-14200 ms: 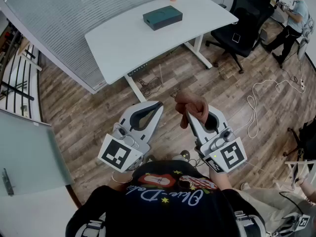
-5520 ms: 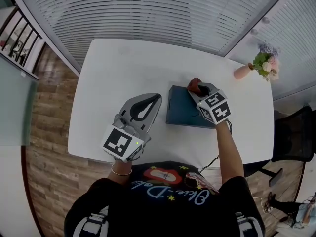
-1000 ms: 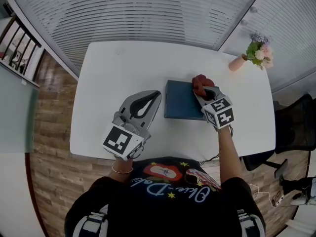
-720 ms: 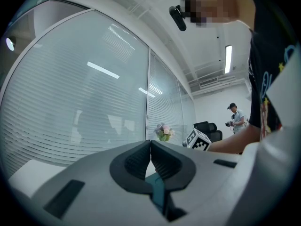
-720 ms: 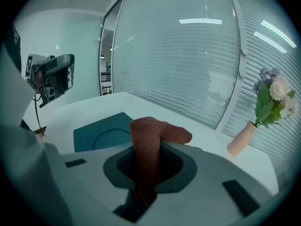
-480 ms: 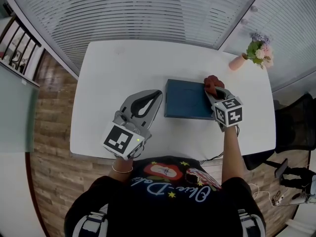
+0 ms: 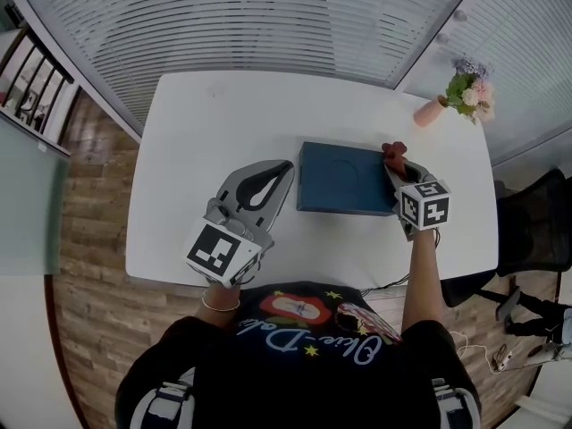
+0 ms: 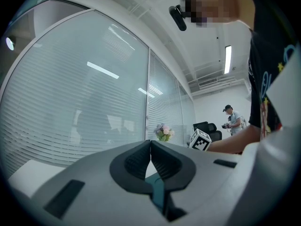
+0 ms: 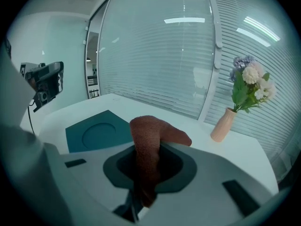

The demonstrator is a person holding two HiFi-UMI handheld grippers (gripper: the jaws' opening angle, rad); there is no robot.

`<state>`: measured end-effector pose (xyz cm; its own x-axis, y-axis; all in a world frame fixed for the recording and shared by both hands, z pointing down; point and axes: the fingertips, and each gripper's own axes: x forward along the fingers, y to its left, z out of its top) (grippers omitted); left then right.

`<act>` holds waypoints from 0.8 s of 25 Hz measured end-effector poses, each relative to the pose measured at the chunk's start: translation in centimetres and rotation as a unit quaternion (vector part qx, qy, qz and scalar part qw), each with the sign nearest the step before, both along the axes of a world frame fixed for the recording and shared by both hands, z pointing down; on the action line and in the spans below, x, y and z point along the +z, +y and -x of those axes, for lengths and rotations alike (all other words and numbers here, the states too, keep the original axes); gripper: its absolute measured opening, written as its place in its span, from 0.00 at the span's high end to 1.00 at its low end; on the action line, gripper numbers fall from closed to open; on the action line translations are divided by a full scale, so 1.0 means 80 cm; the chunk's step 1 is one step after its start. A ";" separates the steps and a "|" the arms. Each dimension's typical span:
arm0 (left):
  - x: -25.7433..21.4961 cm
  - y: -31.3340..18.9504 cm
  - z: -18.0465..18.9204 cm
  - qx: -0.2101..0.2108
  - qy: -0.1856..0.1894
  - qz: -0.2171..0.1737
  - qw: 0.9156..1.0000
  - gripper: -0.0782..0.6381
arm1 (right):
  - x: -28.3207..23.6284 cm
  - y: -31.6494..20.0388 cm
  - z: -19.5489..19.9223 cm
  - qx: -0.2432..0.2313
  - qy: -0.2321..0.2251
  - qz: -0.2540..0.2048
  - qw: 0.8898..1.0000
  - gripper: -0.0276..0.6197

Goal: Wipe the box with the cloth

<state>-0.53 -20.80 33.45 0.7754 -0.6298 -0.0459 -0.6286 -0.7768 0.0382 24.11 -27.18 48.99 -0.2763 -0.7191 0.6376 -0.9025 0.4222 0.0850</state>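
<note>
A flat dark teal box (image 7: 344, 179) with a round embossed mark lies on the white table (image 7: 206, 123); it also shows at the left of the right gripper view (image 9: 96, 133). My right gripper (image 7: 394, 161) sits at the box's right edge, shut on a reddish-brown cloth (image 7: 392, 152) that bunches up between its jaws (image 9: 148, 145). My left gripper (image 7: 281, 170) rests left of the box, jaws shut and empty (image 8: 150, 147).
A pink vase of flowers (image 7: 465, 96) stands at the table's far right corner, seen close by in the right gripper view (image 9: 225, 124). Blinds cover the glass wall behind the table. A black office chair (image 7: 536, 231) stands to the right. A person stands far off (image 8: 231, 119).
My right gripper has slid the cloth rightward across the box top to its right edge. The left gripper has stayed put.
</note>
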 end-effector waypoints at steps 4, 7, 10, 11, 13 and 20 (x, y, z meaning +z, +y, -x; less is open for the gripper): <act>0.000 0.003 -0.005 0.004 0.001 0.003 1.000 0.88 | 0.000 0.003 -0.013 0.023 -0.021 -0.004 0.999 0.87; 0.000 0.004 -0.006 0.006 -0.001 0.001 1.000 0.88 | -0.001 0.005 -0.017 0.033 -0.035 -0.005 0.999 0.87; -0.001 0.005 -0.002 0.006 0.000 0.000 1.000 0.88 | -0.004 0.008 -0.023 0.047 -0.033 -0.010 0.998 0.87; -0.002 0.005 0.001 0.006 0.001 -0.001 1.000 0.88 | -0.006 0.008 -0.024 0.053 -0.032 -0.015 0.998 0.87; -0.003 0.006 0.006 0.005 0.003 -0.001 1.000 0.88 | -0.016 0.007 -0.023 0.063 -0.031 -0.030 0.997 0.87; -0.004 0.015 -0.013 0.030 0.002 -0.004 1.000 0.88 | -0.085 0.009 -0.004 0.063 -0.016 -0.120 0.991 0.87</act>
